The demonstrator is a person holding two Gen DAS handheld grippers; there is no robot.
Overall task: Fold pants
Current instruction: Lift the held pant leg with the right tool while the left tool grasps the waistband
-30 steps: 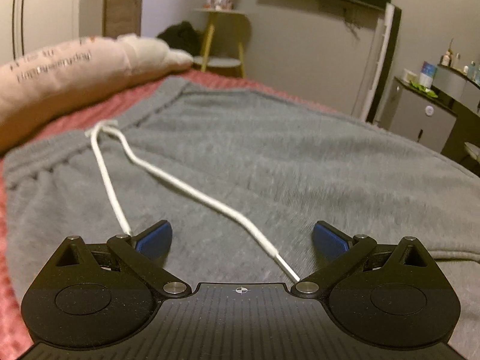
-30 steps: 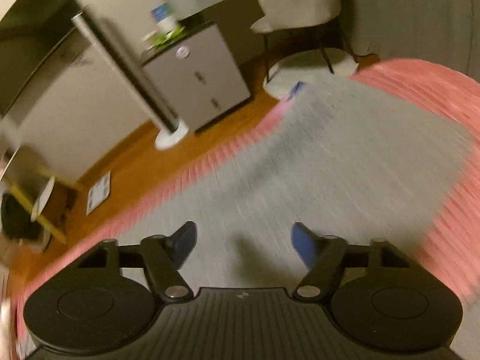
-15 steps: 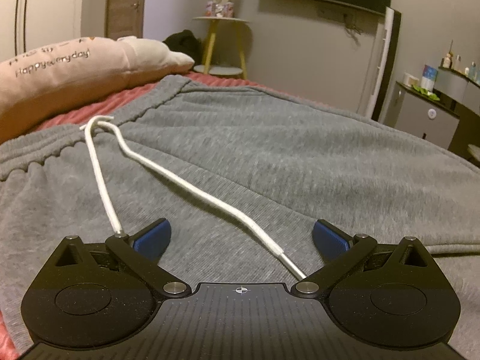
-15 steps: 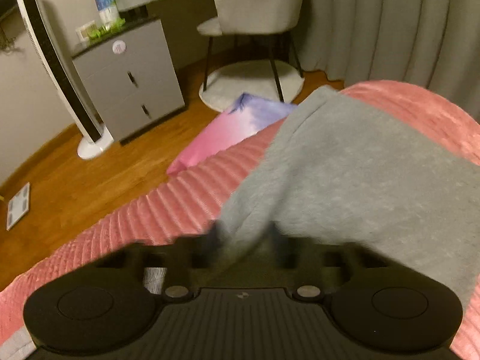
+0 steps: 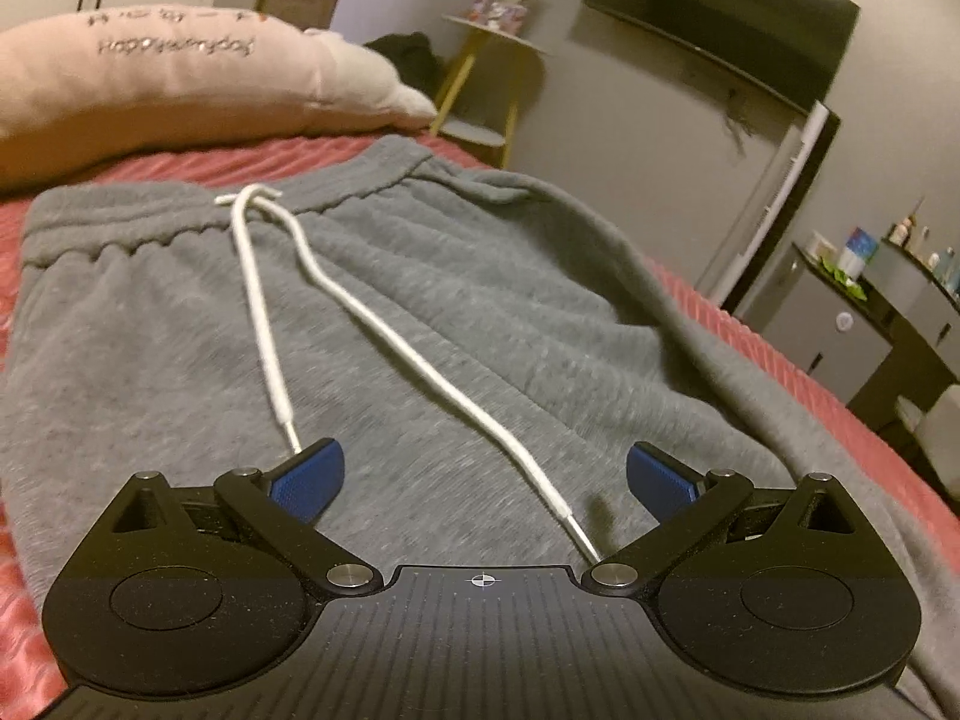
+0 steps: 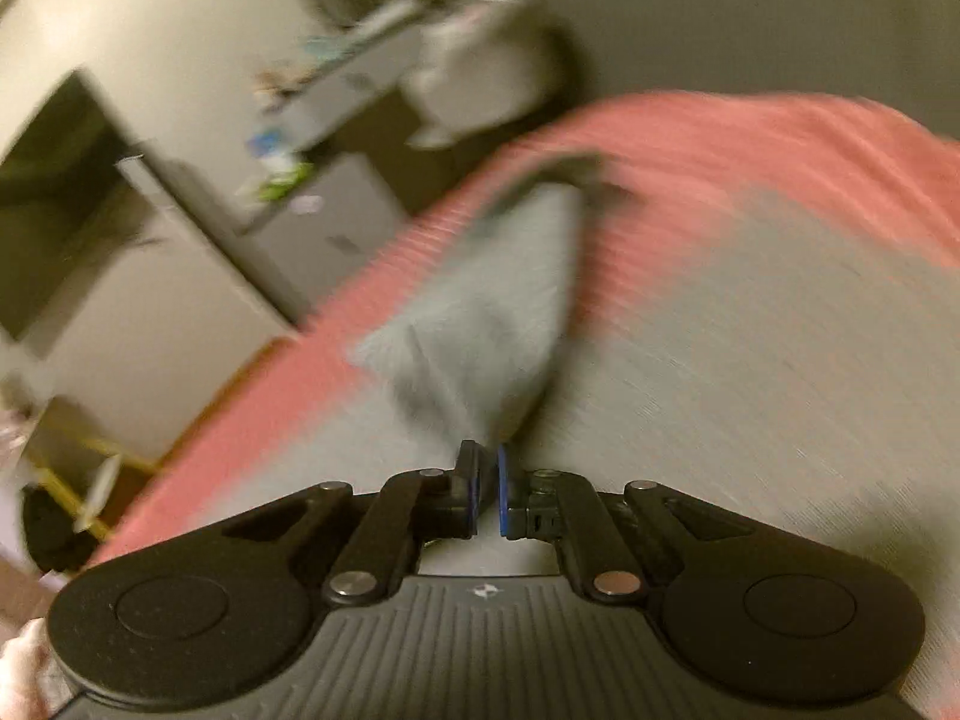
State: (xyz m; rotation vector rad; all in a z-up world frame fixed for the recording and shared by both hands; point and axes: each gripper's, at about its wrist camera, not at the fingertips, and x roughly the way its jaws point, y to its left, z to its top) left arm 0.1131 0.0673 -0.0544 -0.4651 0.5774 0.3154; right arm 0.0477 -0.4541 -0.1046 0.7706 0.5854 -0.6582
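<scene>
Grey sweatpants (image 5: 456, 324) lie flat on a red ribbed bedspread (image 5: 798, 372), waistband at the far end, with a white drawstring (image 5: 372, 312) trailing across the front. My left gripper (image 5: 480, 474) hovers just above the upper part of the pants, open, nothing between its blue pads. In the blurred right wrist view, my right gripper (image 6: 487, 489) is shut on the end of a grey pant leg (image 6: 480, 336), which rises from the pads as a lifted fold over the rest of the pants (image 6: 750, 372).
A pink pillow (image 5: 180, 84) lies beyond the waistband. Past the bed's edge stand a yellow-legged side table (image 5: 486, 78), a tall white tower fan (image 5: 774, 192), a grey cabinet (image 5: 840, 324) and a wall-mounted TV (image 5: 720, 12). A pale chair (image 6: 480, 78) sits by the desk.
My right gripper shut on the pant leg end and swept it quickly across the bed over the pants. My left gripper shifted slightly and rolled, staying open.
</scene>
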